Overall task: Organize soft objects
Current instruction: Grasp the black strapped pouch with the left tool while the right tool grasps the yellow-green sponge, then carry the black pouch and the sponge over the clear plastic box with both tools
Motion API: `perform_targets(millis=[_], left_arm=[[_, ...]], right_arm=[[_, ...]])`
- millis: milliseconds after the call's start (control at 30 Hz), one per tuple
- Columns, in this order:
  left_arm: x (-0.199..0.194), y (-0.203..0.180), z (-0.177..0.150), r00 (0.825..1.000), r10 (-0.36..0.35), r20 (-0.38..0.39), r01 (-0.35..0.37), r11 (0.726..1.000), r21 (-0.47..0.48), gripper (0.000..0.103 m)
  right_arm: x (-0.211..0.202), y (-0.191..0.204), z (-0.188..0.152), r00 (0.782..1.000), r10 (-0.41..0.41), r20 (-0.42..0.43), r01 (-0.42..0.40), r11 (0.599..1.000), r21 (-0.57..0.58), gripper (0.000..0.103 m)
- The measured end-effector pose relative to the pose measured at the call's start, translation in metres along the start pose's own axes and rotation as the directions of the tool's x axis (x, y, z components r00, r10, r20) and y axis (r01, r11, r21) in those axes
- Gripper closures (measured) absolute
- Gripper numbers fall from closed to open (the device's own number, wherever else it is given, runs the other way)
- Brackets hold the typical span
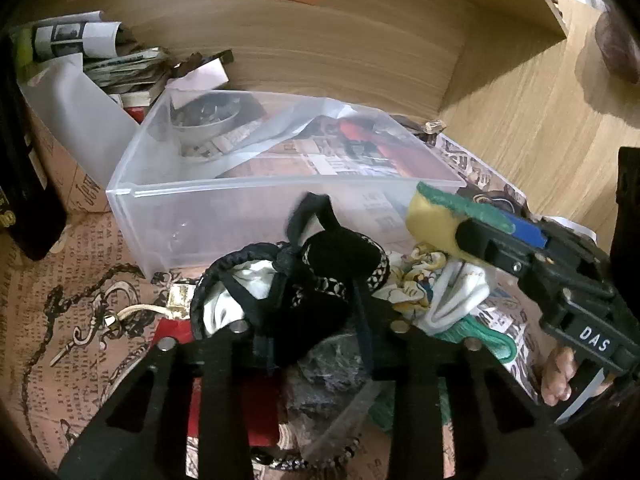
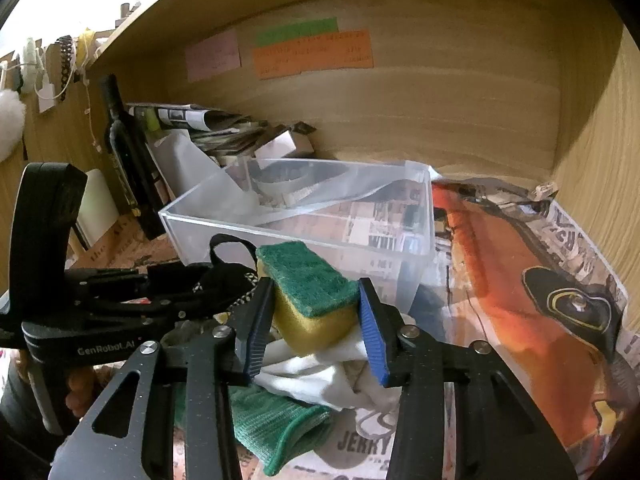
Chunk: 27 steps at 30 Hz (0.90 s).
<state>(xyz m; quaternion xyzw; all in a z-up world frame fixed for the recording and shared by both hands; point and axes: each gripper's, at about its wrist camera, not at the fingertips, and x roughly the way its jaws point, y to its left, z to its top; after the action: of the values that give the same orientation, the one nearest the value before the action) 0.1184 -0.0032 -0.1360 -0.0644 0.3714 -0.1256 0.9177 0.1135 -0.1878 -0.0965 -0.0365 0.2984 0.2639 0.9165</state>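
Gripping the sponge (image 2: 310,304) between its two blue pads (image 2: 374,334), your right gripper (image 2: 316,332) has its jaws closed partway against the sponge's yellow sides, so the block sits raised above the pile with its green scouring face turned up and its far end pointing toward the clear plastic bin (image 2: 208,220). The sponge is a thick yellow foam slab topped by a rough, dark green layer, and it looks slightly squeezed where the pads press in. Your left gripper (image 1: 320,332) is closed on a black strappy cloth item (image 1: 320,276) with a patterned black-and-white trim, one loop of it standing up in front of the bin's near wall; the fingertips themselves are buried in the fabric. Under both tools lies a heap of soft things: white cloth (image 2: 320,376), a green knitted piece (image 2: 276,428), and a printed yellow-and-white rag (image 1: 412,284). The bin sits just beyond the heap on a newspaper-print liner (image 1: 60,280) inside a wooden shelf (image 2: 440,112).
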Motion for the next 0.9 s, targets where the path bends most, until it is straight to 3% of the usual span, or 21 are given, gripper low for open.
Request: perform_targets(millis=[433,900], left_arm=[[-0.040,-0.003,0.007,0.995,0.030,0.098,-0.030,1.000,-0.002,0.085],[-0.085,0.002,0.040,0.965,0.090,0.247,-0.090,0.996,-0.009,0.088]], right_arm=[[-0.022,-0.001,0.009,0.997,-0.019,0.071,0.019,1.000,0.010,0.066],[-0.037,0.002,0.026,0.988,-0.024,0.154,0.023,1.000,0.005,0.066]])
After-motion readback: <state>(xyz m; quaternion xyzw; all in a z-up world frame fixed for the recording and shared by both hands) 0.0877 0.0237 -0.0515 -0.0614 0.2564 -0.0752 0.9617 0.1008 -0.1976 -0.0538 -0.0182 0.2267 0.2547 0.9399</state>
